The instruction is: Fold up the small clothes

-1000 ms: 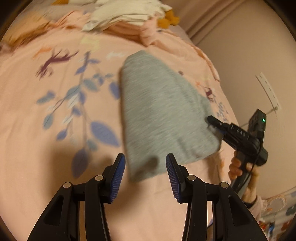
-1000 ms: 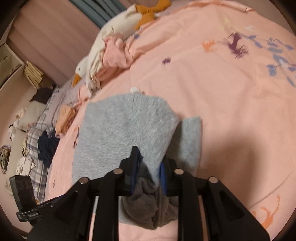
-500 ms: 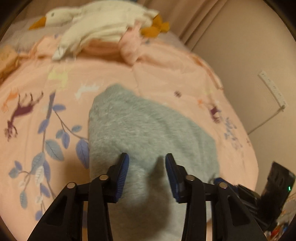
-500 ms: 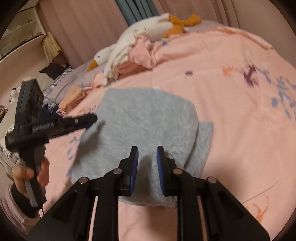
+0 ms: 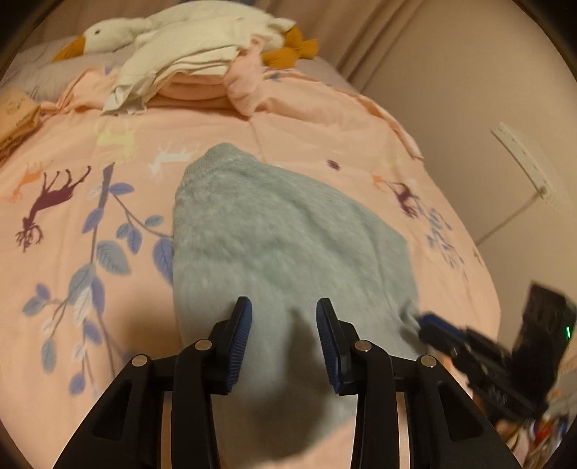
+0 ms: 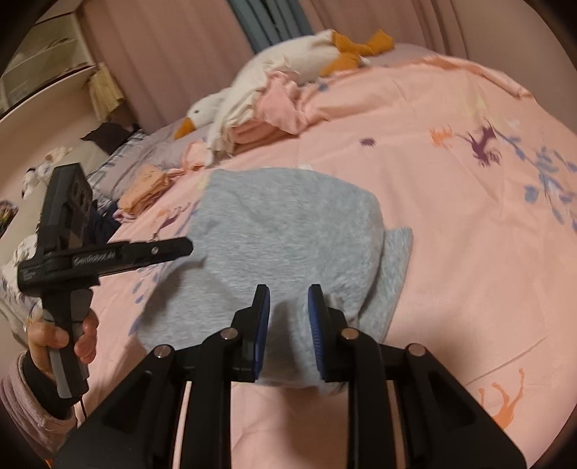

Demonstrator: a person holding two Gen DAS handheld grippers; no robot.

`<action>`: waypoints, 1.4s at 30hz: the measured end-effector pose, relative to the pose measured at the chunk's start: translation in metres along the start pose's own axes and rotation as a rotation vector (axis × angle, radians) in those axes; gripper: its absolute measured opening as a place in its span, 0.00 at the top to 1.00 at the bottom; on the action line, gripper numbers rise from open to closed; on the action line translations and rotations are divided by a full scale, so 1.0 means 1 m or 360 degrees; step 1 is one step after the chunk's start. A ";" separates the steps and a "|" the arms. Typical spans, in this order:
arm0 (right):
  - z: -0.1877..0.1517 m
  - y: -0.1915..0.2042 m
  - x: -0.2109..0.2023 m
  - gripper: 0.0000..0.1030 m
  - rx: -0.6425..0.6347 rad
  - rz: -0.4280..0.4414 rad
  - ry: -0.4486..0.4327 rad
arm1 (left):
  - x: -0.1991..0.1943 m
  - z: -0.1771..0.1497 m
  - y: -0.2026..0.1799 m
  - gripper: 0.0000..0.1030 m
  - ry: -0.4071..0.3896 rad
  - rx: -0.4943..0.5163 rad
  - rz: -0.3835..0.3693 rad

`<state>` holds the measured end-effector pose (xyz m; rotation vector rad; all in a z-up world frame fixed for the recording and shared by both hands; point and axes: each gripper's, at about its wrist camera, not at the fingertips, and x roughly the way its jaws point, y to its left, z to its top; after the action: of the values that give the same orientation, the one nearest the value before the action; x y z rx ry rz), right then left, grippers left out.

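A small grey fleece garment (image 5: 274, 245) lies folded over on the pink printed bedspread (image 5: 90, 151); it also shows in the right wrist view (image 6: 285, 231) with a lower layer sticking out on its right side. My left gripper (image 5: 284, 337) is open and empty, hovering over the garment's near end. My right gripper (image 6: 288, 326) is open with a narrow gap, empty, above the garment's near edge. Each gripper shows in the other's view, the left one (image 6: 108, 256) at the garment's left edge, the right one (image 5: 479, 357) at its right corner.
A white goose plush (image 5: 187, 32) lies on a stack of folded pink and cream clothes (image 5: 202, 86) at the head of the bed. More folded clothes (image 6: 144, 187) lie by the pillows. A wall (image 5: 487, 90) runs along the bed's right side.
My right gripper let go of the grey garment and opened slightly. My left gripper moved forward over the garment. The garment now lies flat, folded.
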<state>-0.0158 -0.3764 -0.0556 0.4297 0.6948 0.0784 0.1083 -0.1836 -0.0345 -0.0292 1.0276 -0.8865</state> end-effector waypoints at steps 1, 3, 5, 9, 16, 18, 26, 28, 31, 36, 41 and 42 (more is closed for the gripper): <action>-0.001 0.002 -0.001 0.78 -0.0010 0.0002 0.0005 | -0.005 -0.008 -0.002 0.66 -0.0001 0.0021 -0.0002; -0.005 0.005 0.000 0.78 -0.0026 0.0001 0.0022 | -0.008 -0.020 -0.006 0.66 0.0009 0.0064 0.0012; -0.009 0.006 0.003 0.78 -0.0031 -0.0015 0.0042 | -0.007 -0.028 -0.005 0.66 0.0015 0.0092 0.0041; -0.016 0.004 0.010 0.80 -0.0006 -0.0049 0.0092 | 0.001 -0.037 0.005 0.66 0.0049 0.0042 0.0025; -0.020 0.002 0.006 0.80 0.0076 -0.0031 0.0092 | -0.012 -0.050 0.013 0.66 0.0066 -0.0062 -0.0014; -0.022 0.002 -0.004 0.76 0.0102 -0.0008 0.0063 | -0.019 -0.056 0.023 0.66 0.0072 -0.0139 -0.0054; -0.036 -0.029 -0.033 0.40 0.0345 0.0039 0.0026 | -0.036 -0.070 0.060 0.48 0.0049 -0.0420 -0.0136; -0.040 -0.042 -0.034 0.37 0.0450 0.0073 0.0039 | -0.037 -0.071 0.064 0.48 0.0049 -0.0464 -0.0146; -0.046 -0.056 -0.033 0.36 0.0584 0.0105 0.0043 | -0.036 -0.069 0.063 0.48 0.0047 -0.0467 -0.0138; -0.046 -0.061 -0.030 0.27 0.0662 0.0168 0.0044 | -0.034 -0.064 0.055 0.48 0.0054 -0.0405 -0.0088; -0.040 -0.062 -0.028 0.27 0.0674 0.0156 0.0039 | -0.028 -0.058 0.047 0.48 0.0063 -0.0323 0.0037; -0.038 -0.060 -0.029 0.27 0.0657 0.0154 0.0022 | -0.026 -0.057 0.045 0.48 0.0068 -0.0311 0.0034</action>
<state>-0.0665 -0.4234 -0.0888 0.8597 0.7039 0.0285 0.0884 -0.1157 -0.0653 -0.1644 1.1497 -0.7677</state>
